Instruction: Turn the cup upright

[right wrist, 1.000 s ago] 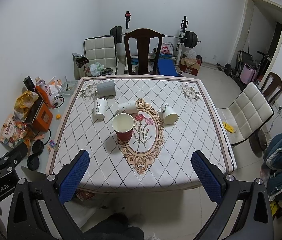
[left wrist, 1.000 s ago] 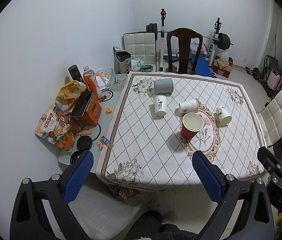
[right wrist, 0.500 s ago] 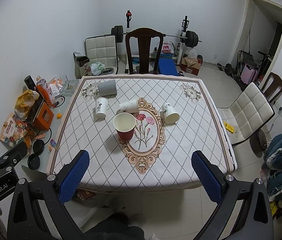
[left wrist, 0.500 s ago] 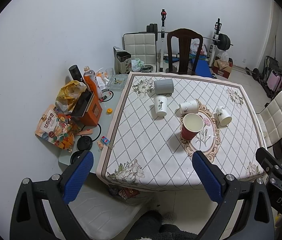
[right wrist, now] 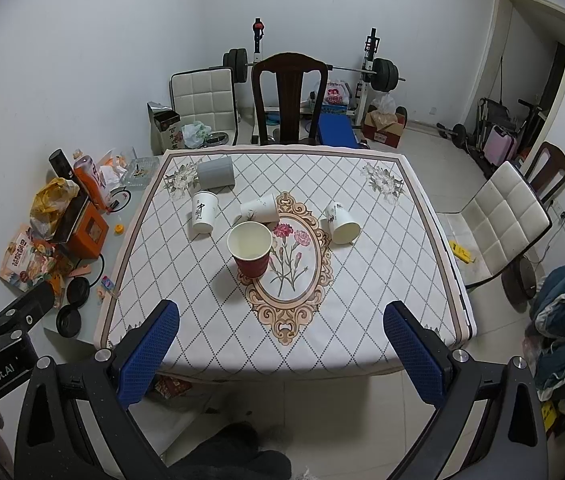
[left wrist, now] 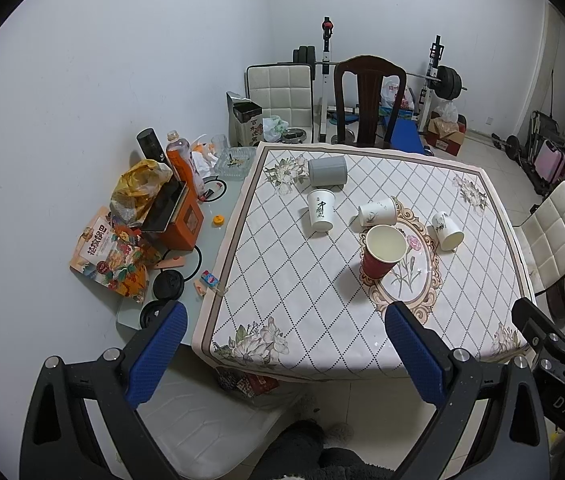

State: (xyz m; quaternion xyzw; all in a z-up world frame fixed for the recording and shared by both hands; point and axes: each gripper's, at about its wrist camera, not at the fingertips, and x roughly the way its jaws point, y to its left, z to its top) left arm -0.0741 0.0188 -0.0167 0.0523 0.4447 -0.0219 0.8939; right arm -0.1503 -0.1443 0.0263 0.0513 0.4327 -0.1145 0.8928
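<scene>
A red paper cup [left wrist: 381, 251] [right wrist: 251, 249] stands upright near the middle of the table [left wrist: 302, 312] [right wrist: 382, 280]. Three white paper cups lie on their sides: one with black writing [left wrist: 321, 211] [right wrist: 203, 213], one behind the red cup [left wrist: 377, 211] [right wrist: 260, 208], one to the right [left wrist: 447, 231] [right wrist: 342, 224]. A grey cup [left wrist: 327, 171] [right wrist: 215, 173] lies on its side at the far left. My left gripper [left wrist: 282, 348] and my right gripper [right wrist: 282, 344] are both open and empty, held back from the table's near edge.
A side surface left of the table holds bottles, an orange box [left wrist: 180, 220], snack bags and lids. A dark wooden chair [right wrist: 288, 100] stands behind the table, a white chair [right wrist: 498, 216] to its right. Weights and a bench sit by the far wall.
Both views have shifted slightly; the table sits a little nearer and lower in the frames. The cups have not moved and both grippers stay open.
</scene>
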